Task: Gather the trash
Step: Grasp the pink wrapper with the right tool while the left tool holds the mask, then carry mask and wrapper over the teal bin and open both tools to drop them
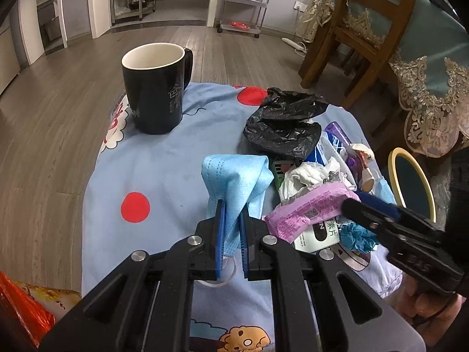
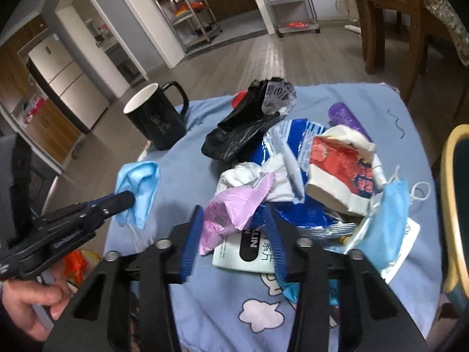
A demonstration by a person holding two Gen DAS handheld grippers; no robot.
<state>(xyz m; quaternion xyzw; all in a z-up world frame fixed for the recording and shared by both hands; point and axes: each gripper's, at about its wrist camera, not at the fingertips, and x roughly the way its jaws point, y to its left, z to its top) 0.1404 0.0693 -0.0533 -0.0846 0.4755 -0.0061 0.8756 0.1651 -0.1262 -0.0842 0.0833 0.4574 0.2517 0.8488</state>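
My left gripper (image 1: 232, 209) is shut on a light blue face mask (image 1: 234, 176) and holds it over the blue patterned cloth (image 1: 164, 164); the same mask shows in the right wrist view (image 2: 137, 187) at the left gripper's tips (image 2: 124, 199). My right gripper (image 2: 234, 214) is open over a pile of trash, its fingers on either side of a pink wrapper (image 2: 234, 205); it also shows in the left wrist view (image 1: 351, 205). The pile holds a black plastic bag (image 2: 234, 135), a red and white carton (image 2: 340, 170), a second blue mask (image 2: 384, 223) and a white box (image 2: 249, 252).
A black mug (image 1: 155, 88) stands at the cloth's far left. A purple tube (image 2: 348, 117) lies behind the pile. A yellow-rimmed chair (image 1: 410, 182) is at the right, a wooden chair (image 1: 360, 23) and draped table beyond. An orange bag (image 1: 23, 308) sits low left.
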